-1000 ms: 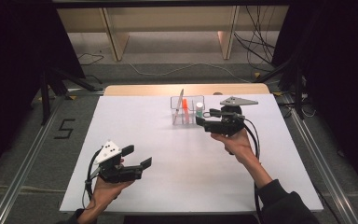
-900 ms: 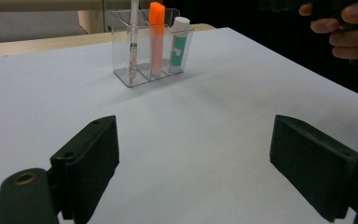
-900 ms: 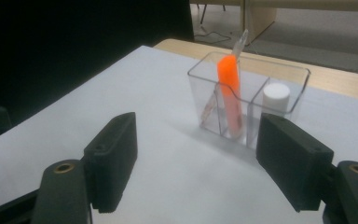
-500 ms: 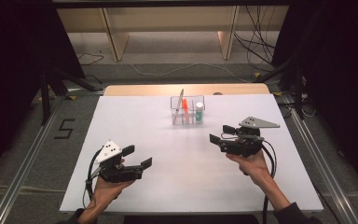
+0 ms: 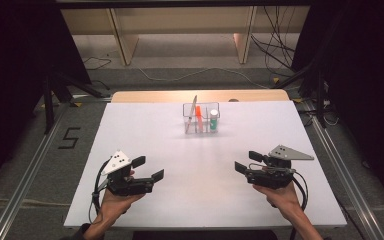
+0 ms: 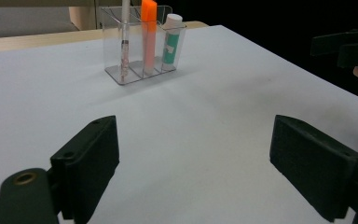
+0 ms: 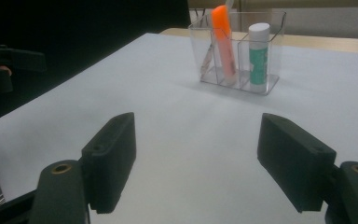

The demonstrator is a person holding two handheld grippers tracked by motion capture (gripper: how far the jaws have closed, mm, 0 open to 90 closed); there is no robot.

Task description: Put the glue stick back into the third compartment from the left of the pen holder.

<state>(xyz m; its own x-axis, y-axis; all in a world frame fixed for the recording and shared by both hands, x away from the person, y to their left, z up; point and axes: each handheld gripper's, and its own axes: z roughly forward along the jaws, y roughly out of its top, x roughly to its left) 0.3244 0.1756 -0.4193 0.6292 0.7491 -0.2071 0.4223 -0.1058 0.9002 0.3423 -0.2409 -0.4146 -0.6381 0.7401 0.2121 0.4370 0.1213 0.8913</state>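
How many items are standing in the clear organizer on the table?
3. In the clear organizer, as the right gripper view shows it: a thin pen in the left compartment, an orange marker in the middle one, a glue stick in the right one. Nothing seems hidden.

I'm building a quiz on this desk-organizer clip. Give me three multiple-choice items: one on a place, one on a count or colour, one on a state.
1. Where does the clear organizer stand on the white table?
A. at the near edge
B. toward the far edge, about mid-width
C. at the left corner

2. How many items stand in the organizer?
A. one
B. three
C. five

3. How do the jaws of the right gripper stand?
A. wide apart, holding nothing
B. shut on the orange marker
C. shut on the glue stick

Answers: 1 B, it sits far from both hands; 2 B, a pen, an orange marker and a glue stick, one per compartment; 3 A, bare table shows between them.
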